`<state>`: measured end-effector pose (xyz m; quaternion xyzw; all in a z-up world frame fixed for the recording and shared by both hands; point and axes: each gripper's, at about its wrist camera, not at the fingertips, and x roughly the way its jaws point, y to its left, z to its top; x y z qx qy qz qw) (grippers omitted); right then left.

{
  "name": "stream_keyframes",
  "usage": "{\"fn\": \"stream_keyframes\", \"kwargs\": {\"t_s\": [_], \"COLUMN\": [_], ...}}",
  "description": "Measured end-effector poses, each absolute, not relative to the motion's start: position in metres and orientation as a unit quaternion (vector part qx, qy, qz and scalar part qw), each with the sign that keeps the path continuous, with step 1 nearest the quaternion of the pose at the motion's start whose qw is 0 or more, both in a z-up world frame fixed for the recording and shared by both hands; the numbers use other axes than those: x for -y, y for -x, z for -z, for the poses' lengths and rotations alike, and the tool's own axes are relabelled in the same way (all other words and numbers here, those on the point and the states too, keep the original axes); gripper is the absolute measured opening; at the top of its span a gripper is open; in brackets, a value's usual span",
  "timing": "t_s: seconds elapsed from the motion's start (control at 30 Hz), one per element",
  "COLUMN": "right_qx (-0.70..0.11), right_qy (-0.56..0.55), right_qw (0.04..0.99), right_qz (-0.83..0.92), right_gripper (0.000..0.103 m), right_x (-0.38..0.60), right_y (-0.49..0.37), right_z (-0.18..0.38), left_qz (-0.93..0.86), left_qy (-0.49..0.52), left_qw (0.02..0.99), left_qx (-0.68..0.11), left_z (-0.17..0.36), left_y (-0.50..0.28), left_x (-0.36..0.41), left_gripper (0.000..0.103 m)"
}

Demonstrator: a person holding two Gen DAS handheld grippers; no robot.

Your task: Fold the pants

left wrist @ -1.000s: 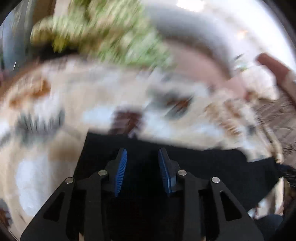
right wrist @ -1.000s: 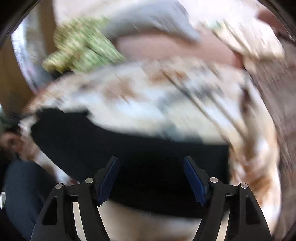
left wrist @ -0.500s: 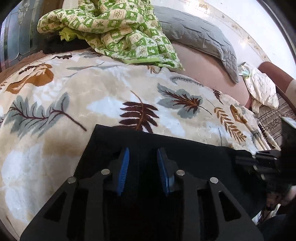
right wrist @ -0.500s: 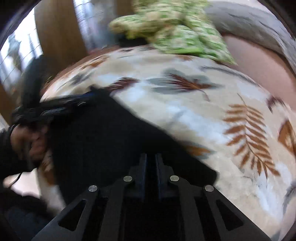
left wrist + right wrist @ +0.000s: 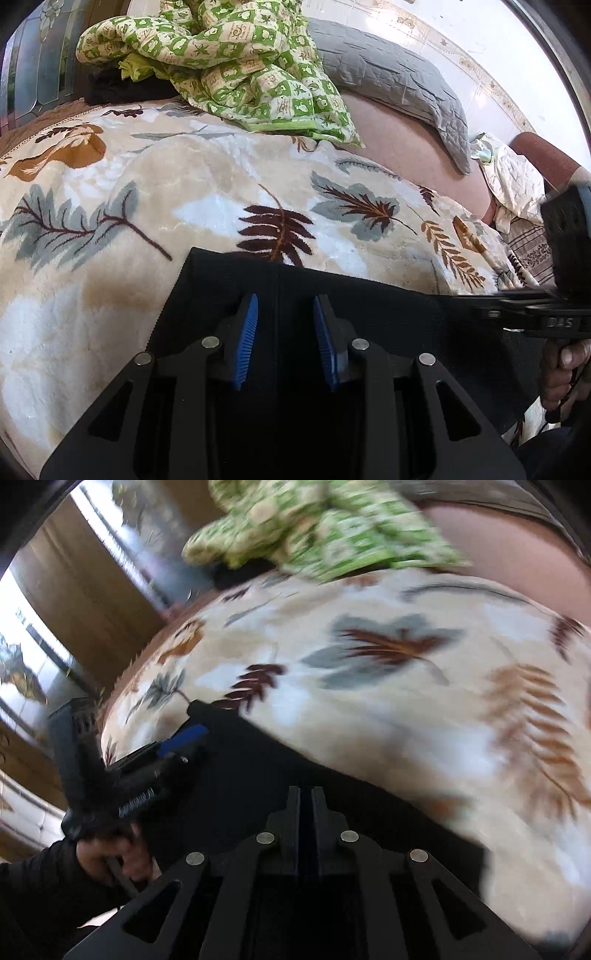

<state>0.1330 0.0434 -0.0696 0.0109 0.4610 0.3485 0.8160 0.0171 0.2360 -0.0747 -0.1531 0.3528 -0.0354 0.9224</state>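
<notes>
The left claw (image 5: 285,341) stands with its blue-padded fingers (image 5: 246,341) apart over the black pants (image 5: 369,314), gripping nothing. The right claw (image 5: 305,814) has its fingers pressed together, at the pants' edge; whether cloth is pinched between them cannot be told. The pants lie flat at the near edge of the bed, on a cream leaf-print blanket (image 5: 207,192), with a green checked quilt (image 5: 236,62) and a grey quilted pillow (image 5: 391,81) well behind.

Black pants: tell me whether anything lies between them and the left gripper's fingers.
Nothing visible does. The left gripper is open directly over the black pants, which lie on the leaf-print blanket; the green quilt sits far behind.
</notes>
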Motion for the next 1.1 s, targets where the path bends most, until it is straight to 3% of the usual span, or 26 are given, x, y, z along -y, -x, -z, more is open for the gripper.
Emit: {"fn": "stream_keyframes", "kwargs": {"t_s": [0.03, 0.1, 0.2, 0.3, 0.37, 0.53, 0.87, 1.1], "right_qx": [-0.472, -0.49, -0.498, -0.476, -0.455, -0.451, -0.434, -0.346], "right_qy": [0.006, 0.02, -0.085, -0.046, -0.029, 0.081, -0.223, -0.442], "right_qw": [0.811, 0.826, 0.817, 0.848, 0.854, 0.811, 0.837, 0.823], "right_qz": [-0.345, -0.276, -0.276, -0.229, -0.251, -0.364, -0.248, -0.083], "right_gripper": [0.001, 0.0, 0.0, 0.0, 0.009, 0.002, 0.0, 0.0], "right_x": [-0.052, -0.033, 0.024, 0.032, 0.023, -0.018, 0.214, 0.384], "right_y": [-0.138, -0.149, -0.149, -0.135, -0.119, -0.079, -0.067, -0.009], "right_z": [0.075, 0.091, 0.103, 0.089, 0.078, 0.09, 0.127, 0.148], "left_qz": [0.036, 0.038, 0.042, 0.043, 0.045, 0.045, 0.044, 0.044], "left_qy": [0.154, 0.156, 0.16, 0.163, 0.166, 0.166, 0.165, 0.165], "left_qw": [0.922, 0.922, 0.923, 0.923, 0.923, 0.923, 0.923, 0.923], "left_qx": [-0.353, -0.352, -0.348, -0.346, -0.345, -0.344, -0.345, -0.344], "left_z": [0.075, 0.075, 0.075, 0.075, 0.076, 0.075, 0.075, 0.074], "left_y": [-0.017, -0.017, -0.016, -0.015, -0.015, -0.015, -0.014, -0.014], "left_x": [-0.236, -0.236, -0.236, -0.237, -0.238, -0.239, -0.238, -0.239], "left_gripper": [0.03, 0.03, 0.03, 0.03, 0.03, 0.03, 0.03, 0.03]}}
